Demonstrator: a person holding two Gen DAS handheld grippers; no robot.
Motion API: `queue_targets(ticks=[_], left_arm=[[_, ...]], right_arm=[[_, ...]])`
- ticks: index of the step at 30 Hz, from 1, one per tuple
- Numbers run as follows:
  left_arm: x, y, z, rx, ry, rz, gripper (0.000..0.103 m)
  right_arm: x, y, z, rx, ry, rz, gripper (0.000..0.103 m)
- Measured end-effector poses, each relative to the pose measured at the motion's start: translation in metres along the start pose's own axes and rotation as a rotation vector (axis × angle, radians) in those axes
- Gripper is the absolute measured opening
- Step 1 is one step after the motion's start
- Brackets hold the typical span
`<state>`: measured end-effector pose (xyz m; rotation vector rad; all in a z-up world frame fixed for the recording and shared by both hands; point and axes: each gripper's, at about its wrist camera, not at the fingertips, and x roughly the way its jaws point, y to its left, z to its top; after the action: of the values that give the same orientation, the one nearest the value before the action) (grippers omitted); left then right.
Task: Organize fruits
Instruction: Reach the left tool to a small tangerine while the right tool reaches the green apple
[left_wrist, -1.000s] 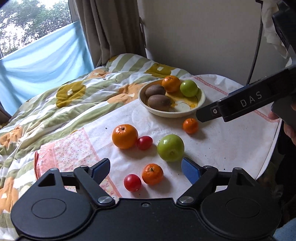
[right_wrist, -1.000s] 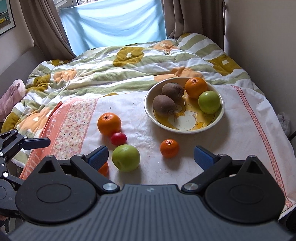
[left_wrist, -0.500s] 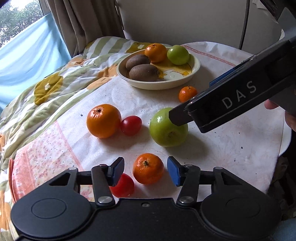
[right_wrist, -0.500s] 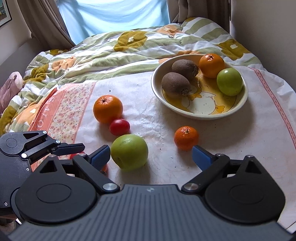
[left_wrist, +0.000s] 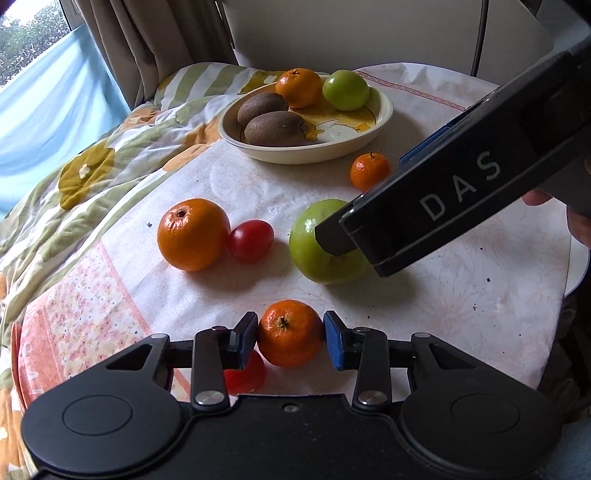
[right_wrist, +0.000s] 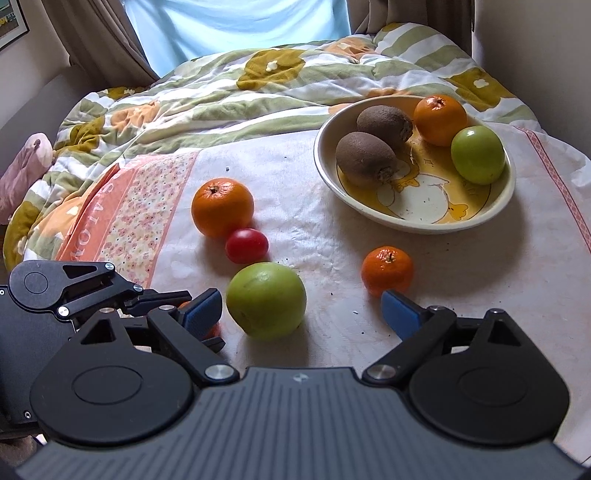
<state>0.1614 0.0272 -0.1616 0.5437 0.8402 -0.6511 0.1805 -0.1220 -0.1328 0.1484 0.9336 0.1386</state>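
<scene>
Mandarin (left_wrist: 290, 333) between closing left gripper (left_wrist: 290, 334) pads, for transfer to bowl (left_wrist: 382, 122) at 12 o'clock; right gripper (right_wrist: 301, 308) wide, straddling apple (right_wrist: 266, 300), empty.

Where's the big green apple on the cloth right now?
Right wrist view, low centre: the green apple lies on the white cloth between the right gripper's open fingers, just below the red tomato.

Small mandarin (left_wrist: 290, 332) on cloth, stem up; green apple (right_wrist: 266, 300) beside.
</scene>
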Motion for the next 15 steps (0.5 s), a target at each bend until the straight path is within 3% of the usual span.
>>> queue_targets(ticks=[9,15], left_arm=[[-0.008,-0.002,-0.003,-0.023,-0.011,0.004,0.042],[-0.014,-0.006,-0.008,-0.06,-0.014,-0.007,0.042]], right_arm=[[0.009,0.006,0.004,-0.021,0.017,0.01,0.103],[0.019,0.009,0.004,-0.03,0.044,0.02,0.094]])
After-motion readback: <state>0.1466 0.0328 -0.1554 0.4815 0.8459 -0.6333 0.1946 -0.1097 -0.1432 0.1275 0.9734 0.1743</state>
